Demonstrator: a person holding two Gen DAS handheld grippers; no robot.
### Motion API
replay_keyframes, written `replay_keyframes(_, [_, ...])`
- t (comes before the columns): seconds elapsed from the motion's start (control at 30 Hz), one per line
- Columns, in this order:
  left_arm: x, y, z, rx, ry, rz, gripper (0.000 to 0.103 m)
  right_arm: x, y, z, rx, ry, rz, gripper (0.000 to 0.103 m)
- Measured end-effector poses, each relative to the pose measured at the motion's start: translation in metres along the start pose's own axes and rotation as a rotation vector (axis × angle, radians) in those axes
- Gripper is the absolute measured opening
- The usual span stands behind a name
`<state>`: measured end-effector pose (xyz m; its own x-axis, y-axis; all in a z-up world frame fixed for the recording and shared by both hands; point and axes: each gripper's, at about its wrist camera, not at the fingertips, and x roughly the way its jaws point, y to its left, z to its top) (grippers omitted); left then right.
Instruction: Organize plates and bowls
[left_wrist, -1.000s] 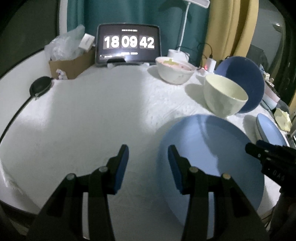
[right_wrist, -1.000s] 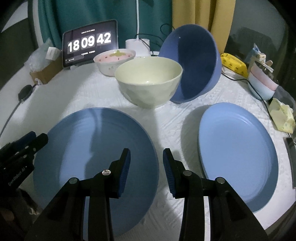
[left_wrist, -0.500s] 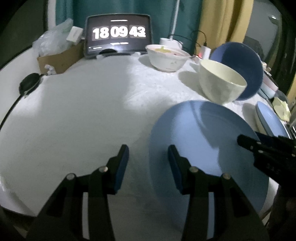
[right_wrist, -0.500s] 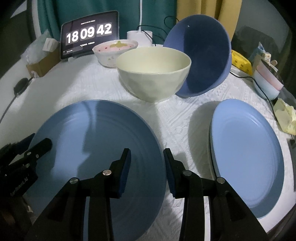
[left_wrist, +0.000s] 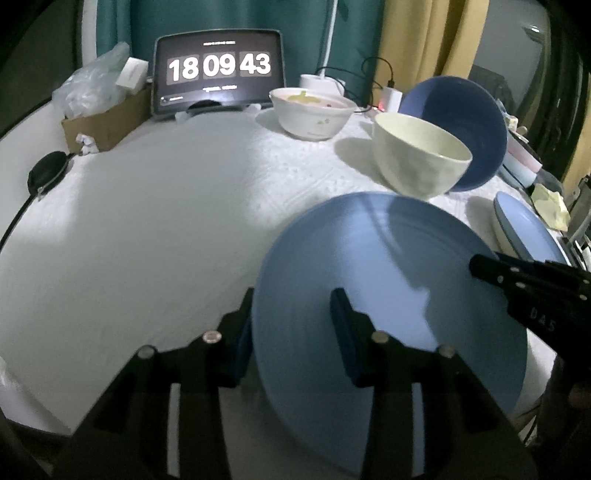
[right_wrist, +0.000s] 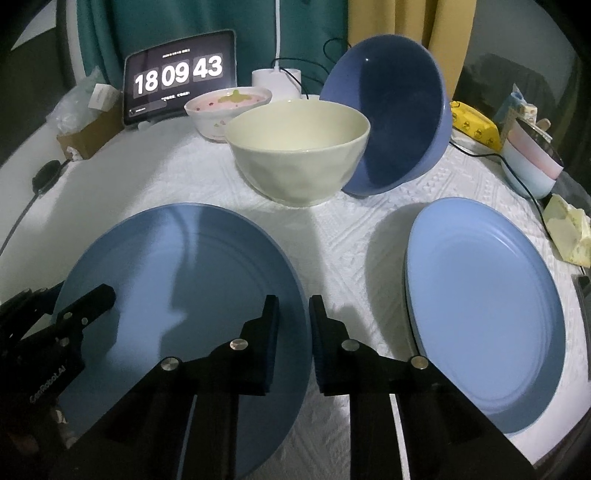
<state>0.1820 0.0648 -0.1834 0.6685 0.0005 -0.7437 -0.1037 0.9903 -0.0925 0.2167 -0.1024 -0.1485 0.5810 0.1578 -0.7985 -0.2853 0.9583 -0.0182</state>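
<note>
Both tongs closing astride plate (right_wrist: 177, 295) rim (newly), two plates, three bowls

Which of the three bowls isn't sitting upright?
The dark blue bowl: it is tipped up on its side against the cream bowl. That one and the white flowered bowl stand upright.

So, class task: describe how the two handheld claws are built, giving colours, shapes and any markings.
Both claws, left claw and right claw, are matt black angular frames with silver pivot screws. Each has two flat fingers faced with dark blue pads. White lettering marks the body side; it is too blurred to read surely.
</note>
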Motion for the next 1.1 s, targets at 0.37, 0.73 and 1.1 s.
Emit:
replay_keyframes(0.37, [-0.015, -0.008, 0.001, -0.003, -0.025, -0.011, 0.04, -0.021, -0.008, 0.0, 0.021, -0.053, 0.02, 0.018])
replay_keyframes(0.73, [-0.029, -0.032, 0.007, 0.035, -0.048, -0.022, 0.04, -0.041, -0.027, -0.001, 0.06, -0.099, 0.019, 0.018])
replay_keyframes(1.1, [-0.037, -0.065, 0.013, 0.096, -0.06, -0.027, 0.04, -0.054, -0.059, -0.006, 0.126, -0.138, 0.021, 0.018])
